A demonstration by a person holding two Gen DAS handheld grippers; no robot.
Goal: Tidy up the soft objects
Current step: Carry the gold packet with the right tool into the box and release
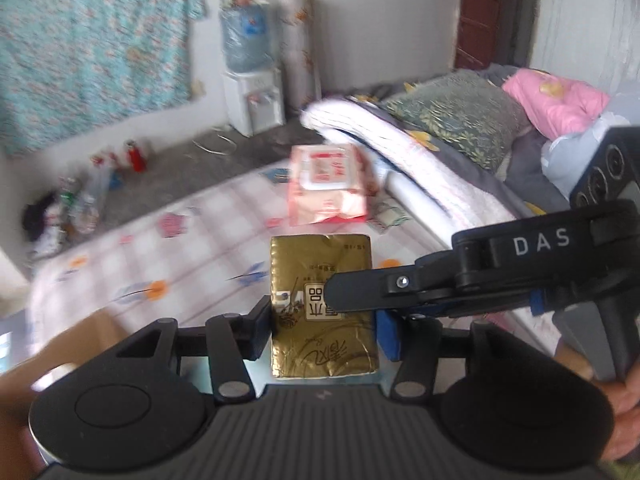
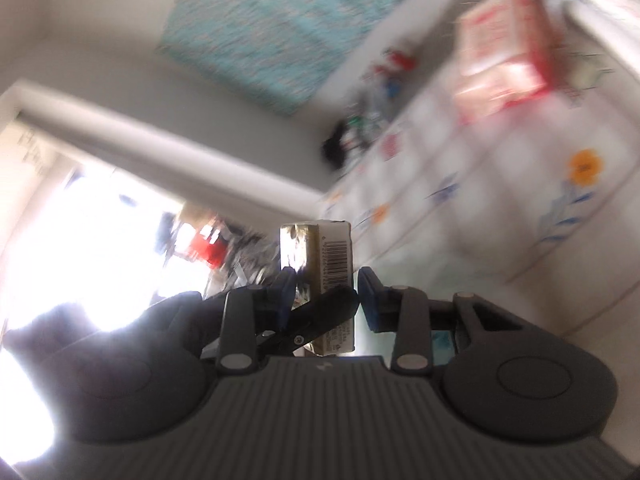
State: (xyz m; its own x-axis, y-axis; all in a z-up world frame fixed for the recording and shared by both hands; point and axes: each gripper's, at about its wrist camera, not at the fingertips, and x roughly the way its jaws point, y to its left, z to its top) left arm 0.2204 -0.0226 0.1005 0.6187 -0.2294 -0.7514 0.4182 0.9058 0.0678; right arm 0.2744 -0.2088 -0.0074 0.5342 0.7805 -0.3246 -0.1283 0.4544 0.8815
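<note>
A gold tissue pack point(image 1: 322, 304) sits between the fingers of my left gripper point(image 1: 322, 330), which is shut on its two sides above the bed. My right gripper point(image 2: 326, 298) comes in from the right in the left wrist view; one of its black fingers point(image 1: 360, 290) lies across the top of the gold pack. In the right wrist view the gold pack point(image 2: 320, 264) shows edge-on with a barcode, between the right jaws, which stand a little wider than the pack. A pink wet-wipes pack point(image 1: 326, 184) lies farther back on the bed, and shows blurred in the right wrist view point(image 2: 500, 52).
The bed has a checked sheet point(image 1: 192, 248) with flowers. A folded white quilt point(image 1: 400, 148), a dark leafy pillow point(image 1: 460, 120) and a pink pillow point(image 1: 556, 96) lie at the right. A water dispenser point(image 1: 250, 68) and bottles point(image 1: 80, 196) stand on the floor beyond.
</note>
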